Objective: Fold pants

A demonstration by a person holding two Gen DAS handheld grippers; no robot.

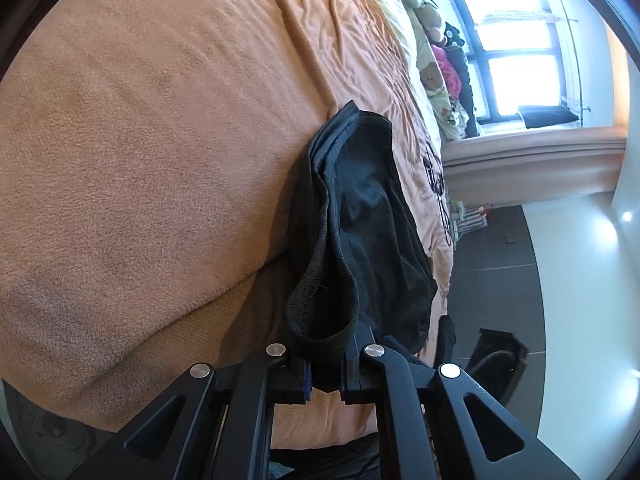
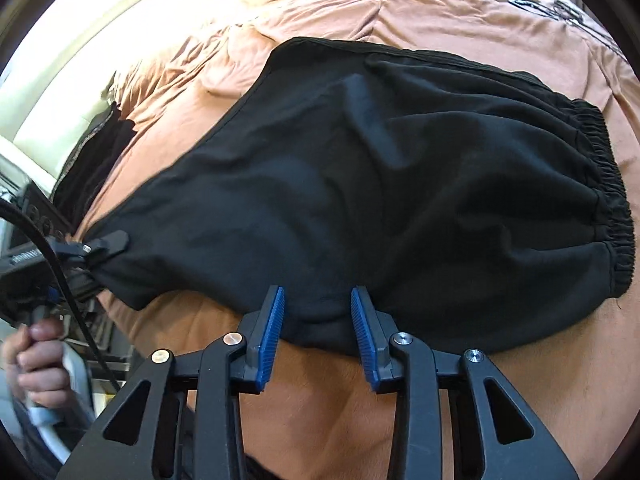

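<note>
Pants [image 2: 380, 184] lie across the orange bed [image 2: 460, 20], filling mid-frame — our left gripper [image 1: 325, 376] pinches the hem, our right gripper [image 2: 318, 320] gapes over the near edge, so a pull may drag the fold crooked.

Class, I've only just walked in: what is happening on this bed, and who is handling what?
A person is folding black pants on a bed covered by an orange blanket, with a handheld gripper in each hand. The left gripper is shut on the hem of a pant leg, at the left edge of the right wrist view. The right gripper is open, its blue pads on either side of the pants' near edge, not yet closed on it. The elastic waistband lies to the right.
</note>
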